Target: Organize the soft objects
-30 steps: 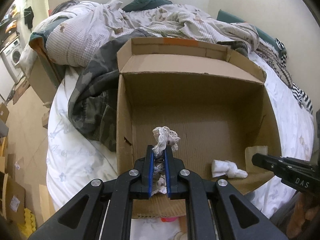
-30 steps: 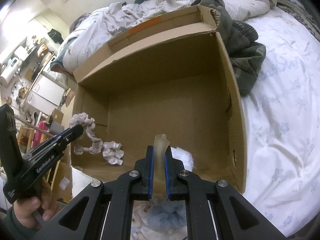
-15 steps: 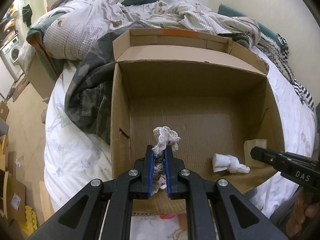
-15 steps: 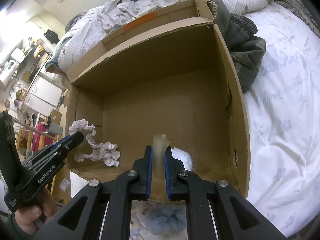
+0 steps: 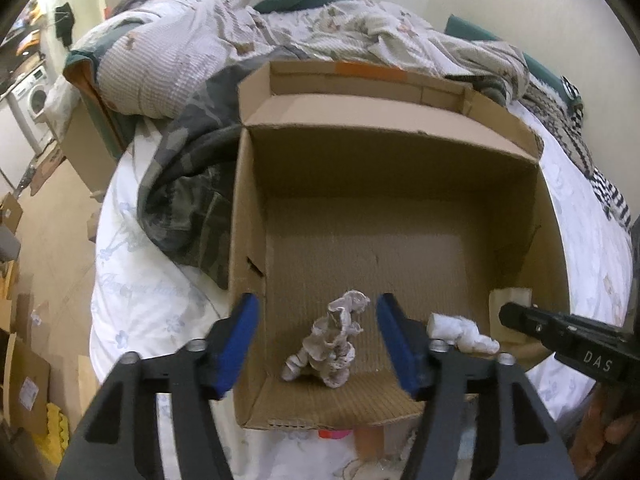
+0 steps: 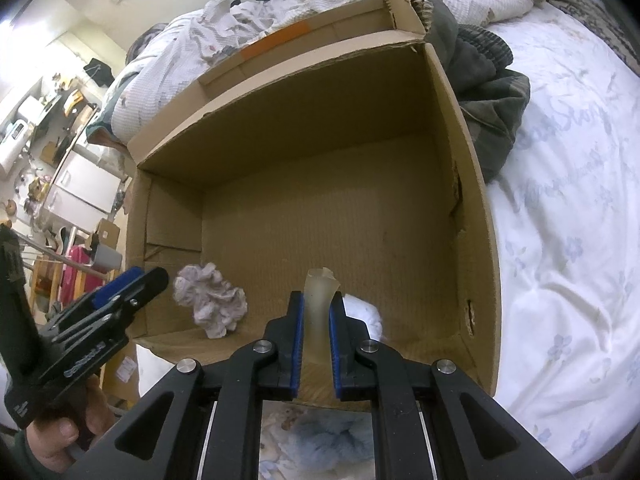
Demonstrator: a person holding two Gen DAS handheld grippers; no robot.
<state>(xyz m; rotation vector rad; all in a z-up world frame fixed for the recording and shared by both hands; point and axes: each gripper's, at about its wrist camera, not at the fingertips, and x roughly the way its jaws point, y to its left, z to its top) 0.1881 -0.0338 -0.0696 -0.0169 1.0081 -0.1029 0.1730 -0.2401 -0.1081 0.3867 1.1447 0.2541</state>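
An open cardboard box (image 5: 400, 168) stands on the bed; it also shows in the right wrist view (image 6: 320, 120). My left gripper (image 5: 316, 330) is open above the box's near left corner. A crumpled white lace scrunchie (image 5: 330, 348) lies on the box floor between its fingers, also seen in the right wrist view (image 6: 214, 306). My right gripper (image 6: 316, 316) is shut on a beige translucent soft piece (image 6: 318, 300) at the box's near edge. A white soft object (image 5: 460, 330) lies in the box beside it, partly hidden in the right wrist view (image 6: 366, 314).
A camouflage garment (image 5: 188, 184) and rumpled bedding (image 5: 320, 28) lie beside and behind the box. A white floral sheet (image 6: 568, 220) covers the bed on the right. A blue fluffy item (image 6: 320, 444) lies below the right gripper. The floor and cartons are at the left (image 5: 24, 360).
My left gripper has opened and let go of the lace scrunchie, which has dropped onto the box floor. The right gripper still holds the beige piece at the box's near edge.
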